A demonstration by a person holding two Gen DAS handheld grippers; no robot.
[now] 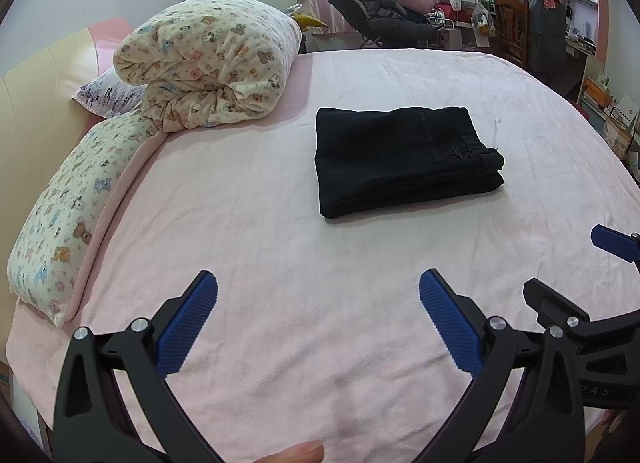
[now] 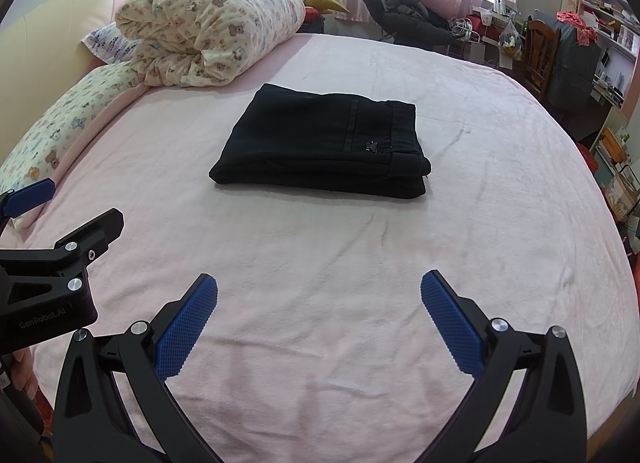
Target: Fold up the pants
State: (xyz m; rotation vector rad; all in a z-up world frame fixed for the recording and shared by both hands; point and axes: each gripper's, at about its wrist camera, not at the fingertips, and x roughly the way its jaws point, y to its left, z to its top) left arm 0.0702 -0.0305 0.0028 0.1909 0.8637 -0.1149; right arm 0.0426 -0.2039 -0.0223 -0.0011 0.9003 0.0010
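A bed (image 1: 280, 255) covered by a pale pink blanket fills most of both wrist views. At its head end a rolled duvet (image 1: 208, 59) printed with small teddy bears lies on a long pillow (image 1: 68, 215) of the same print, with a lilac-patterned pillow (image 1: 108, 93) tucked behind it against the cream headboard (image 1: 36, 115).

Past the far edge of the bed stand a dark reclining chair (image 2: 400, 19) heaped with clothes, a wooden chair (image 2: 540, 51), and shelves (image 2: 608, 19) crowded with books and boxes; any writing there is too small to read.

The pants (image 2: 324, 143), black, lie folded into a compact stacked rectangle near the middle of the bed, well apart from both grippers, with the waistband end turned right and a small emblem near that edge, too tiny to read.

The left gripper (image 1: 318, 303) hovers over the near part of the blanket, its blue ribbed pads spread wide and holding nothing. The right gripper (image 2: 319, 303) hangs beside it, its pads likewise spread wide and holding nothing. In the right wrist view the left gripper's black body carries the white lettering "GenRobot.AI".
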